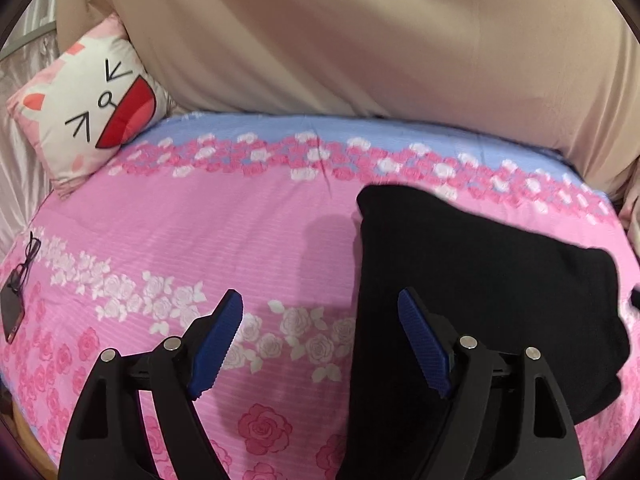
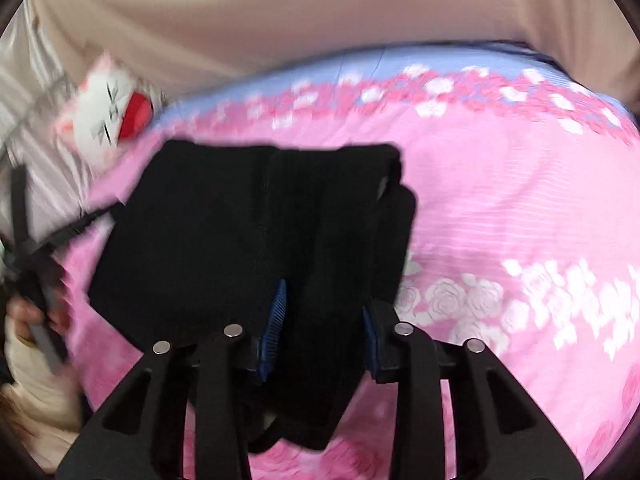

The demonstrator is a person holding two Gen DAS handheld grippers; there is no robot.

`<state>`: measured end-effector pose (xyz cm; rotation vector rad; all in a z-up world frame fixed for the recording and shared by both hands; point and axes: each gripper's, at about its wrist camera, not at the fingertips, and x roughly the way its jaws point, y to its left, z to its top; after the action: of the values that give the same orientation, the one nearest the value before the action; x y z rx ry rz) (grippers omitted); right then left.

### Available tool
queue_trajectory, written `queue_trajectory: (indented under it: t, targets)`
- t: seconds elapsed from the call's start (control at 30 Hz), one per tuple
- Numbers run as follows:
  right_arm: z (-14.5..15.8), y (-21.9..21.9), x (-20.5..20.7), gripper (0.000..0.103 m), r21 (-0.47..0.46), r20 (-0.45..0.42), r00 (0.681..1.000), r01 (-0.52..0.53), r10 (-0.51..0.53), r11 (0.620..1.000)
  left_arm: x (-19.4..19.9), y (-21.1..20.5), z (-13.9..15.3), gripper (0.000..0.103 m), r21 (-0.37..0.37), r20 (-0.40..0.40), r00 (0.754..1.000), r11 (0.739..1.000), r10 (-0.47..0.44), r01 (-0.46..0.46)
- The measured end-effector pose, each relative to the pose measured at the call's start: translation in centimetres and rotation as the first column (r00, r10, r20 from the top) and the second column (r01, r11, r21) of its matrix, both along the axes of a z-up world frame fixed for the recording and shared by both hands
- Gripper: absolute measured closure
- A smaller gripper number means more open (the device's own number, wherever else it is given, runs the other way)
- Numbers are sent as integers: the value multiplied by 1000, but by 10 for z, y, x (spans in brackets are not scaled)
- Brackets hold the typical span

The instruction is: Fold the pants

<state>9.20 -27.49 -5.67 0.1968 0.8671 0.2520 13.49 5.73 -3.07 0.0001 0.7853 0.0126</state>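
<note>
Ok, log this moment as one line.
left gripper: open, empty | right gripper: around folded black fabric pants, grip unclear | surface: pink rose-print bedsheet

No words, numbers, labels or brand marks can be read in either view. The nearest thing to a sign is the drawn cartoon cat face on the pillow [image 1: 86, 98]: black stroke marks for eyes and whiskers and a red open mouth, with no lettering. The flat dark device [image 1: 10, 312] at the bed's left edge shows no legible mark. The right wrist view is too blurred to read.
</note>
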Motion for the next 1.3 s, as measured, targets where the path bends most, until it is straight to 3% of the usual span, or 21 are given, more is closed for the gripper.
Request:
queue_trajectory:
  t: [0.03, 0.1, 0.2, 0.3, 0.37, 0.4, 0.43, 0.5, 0.57, 0.7, 0.8, 0.9, 1.0, 1.07, 1.13, 1.23, 1.3]
  targets:
    - [23, -2, -10, 69, -42, 76, 996, 43, -40, 998, -2, -1, 4, 26, -7, 12, 1000, 1000, -5, 5]
    - [50, -2, -14, 69, -45, 142, 989, 55, -48, 997, -6, -8, 14, 26, -29, 41, 999, 999, -33, 34]
    - [71, 26, 0, 69, -44, 181, 983, -34, 41, 998, -5, -27, 10, 26, -7, 34, 996, 997, -77, 78]
    - [46, 65, 34, 72, -73, 124, 982, -137, 145, 988, 6, -37, -20, 24, 63, -36, 997, 995, -73, 75]
    - [2, 71, 67, 72, -110, 8, 989, -144, 146, 983, 11, -29, -36, 18, 28, -59, 996, 997, -72, 73]
    - [-20, 67, 80, 80, -120, -34, 992, -127, 123, 985, 12, -25, -38, 15, 7, -59, 996, 998, -66, 66]
    - [-30, 57, 84, 81, -79, -30, 993, -120, 118, 990, 12, -22, -36, 15, -11, -61, 996, 998, -70, 69]
    - [-16, 46, 85, 86, 8, -55, 996, -76, 76, 997, 10, -15, -28, 16, -29, -51, 996, 997, -72, 71]
    - [15, 53, 76, 81, -13, 9, 998, -66, 66, 998, 3, -6, -14, 16, -38, -4, 999, 998, -50, 50]
    - [54, 111, 77, 80, -51, 61, 976, -204, 207, 978, -7, 23, 8, 16, -39, 63, 997, 999, 32, -30]
    - [45, 168, 92, 80, -63, 28, 935, -351, 353, 934, -14, 46, 11, 16, -22, 74, 993, 996, 91, -89]
    - [14, 228, 127, 80, -78, -52, 897, -442, 439, 894, -18, 65, 7, 16, 3, 62, 990, 991, 130, -130]
    - [-19, 259, 156, 77, -124, -84, 896, -444, 436, 888, -18, 80, 0, 16, -10, 38, 989, 989, 146, -146]
    - [-28, 265, 169, 74, -81, -100, 900, -433, 425, 898, -19, 87, -4, 16, -16, 30, 988, 989, 149, -149]
    - [-19, 267, 164, 73, -98, -96, 902, -430, 421, 898, -19, 91, -3, 16, -26, 34, 990, 990, 141, -140]
    - [14, 243, 137, 73, -42, -5, 916, -401, 402, 915, -22, 91, 0, 16, -37, 47, 992, 992, 120, -118]
    - [30, 206, 117, 73, -75, 50, 945, -320, 324, 944, -22, 86, 2, 16, -43, 55, 994, 995, 92, -90]
